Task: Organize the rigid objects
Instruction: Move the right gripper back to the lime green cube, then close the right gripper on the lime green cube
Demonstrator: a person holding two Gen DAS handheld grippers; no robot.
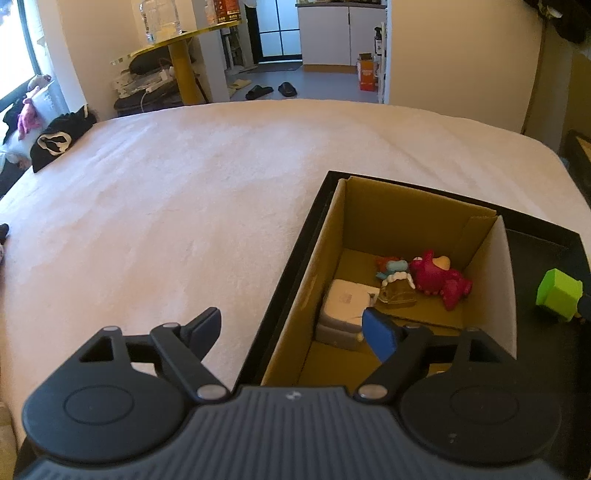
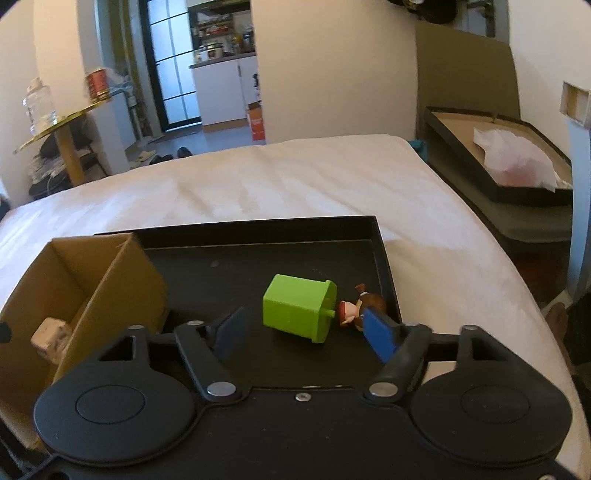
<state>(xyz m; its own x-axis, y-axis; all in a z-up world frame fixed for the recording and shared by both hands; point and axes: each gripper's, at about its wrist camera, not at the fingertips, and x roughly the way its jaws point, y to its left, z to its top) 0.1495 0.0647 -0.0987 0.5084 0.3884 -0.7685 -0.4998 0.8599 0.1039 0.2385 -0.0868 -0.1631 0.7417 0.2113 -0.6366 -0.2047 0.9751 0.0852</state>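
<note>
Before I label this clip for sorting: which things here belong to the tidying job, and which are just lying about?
Part of the job:
- cardboard box with toys inside
- pink figure
- white block
- green cube on the black tray
- small brown figure

Lying about:
- slippers
- black garment
- water jug

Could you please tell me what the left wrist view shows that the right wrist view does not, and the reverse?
Only the left wrist view shows the pink toy and small figures on the cardboard box's floor. Only the right wrist view shows the brown doll lying beside the green block. Both show the cardboard box, black tray, green block and white bed.
</note>
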